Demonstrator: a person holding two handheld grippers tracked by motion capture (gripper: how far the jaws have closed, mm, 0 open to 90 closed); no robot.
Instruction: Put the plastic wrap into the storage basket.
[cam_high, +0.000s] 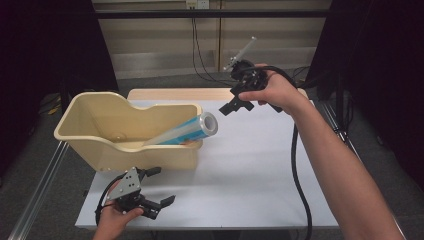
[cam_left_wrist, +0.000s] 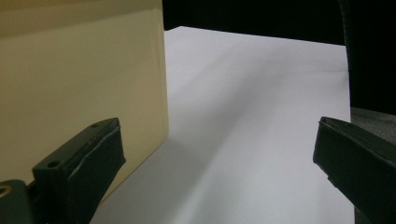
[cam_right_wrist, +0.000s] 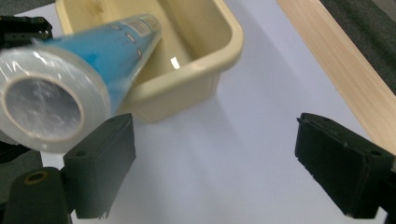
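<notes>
The counter (cam_high: 250, 170) is covered with a white sheet, with a strip of bare wood showing along its far edge. On its left half stands a cream plastic tub (cam_high: 95, 125), open at the top, with one end wall rising higher than the rest. A blue roll wrapped in clear film (cam_high: 187, 131) leans inside the tub: its lower end is down in the tub and its upper, open end sticks out over the right-hand rim, tilted up and to the right. In the right gripper view the roll's open end (cam_right_wrist: 44, 105) looms close and blurred at the left, above the left finger, with the tub (cam_right_wrist: 205, 60) behind it.

The right gripper (cam_high: 239, 103) is held in the air over the far right part of the counter, just to the right of the roll's raised end and apart from it. Its fingers (cam_right_wrist: 100, 161) stand apart with only the white sheet between them.

The left gripper (cam_high: 157, 189) rests low at the near edge of the counter, just in front of the tub's near wall. Its fingers (cam_left_wrist: 84, 163) are spread wide, nothing between them, and the tub wall (cam_left_wrist: 79, 84) stands beside the left one
</notes>
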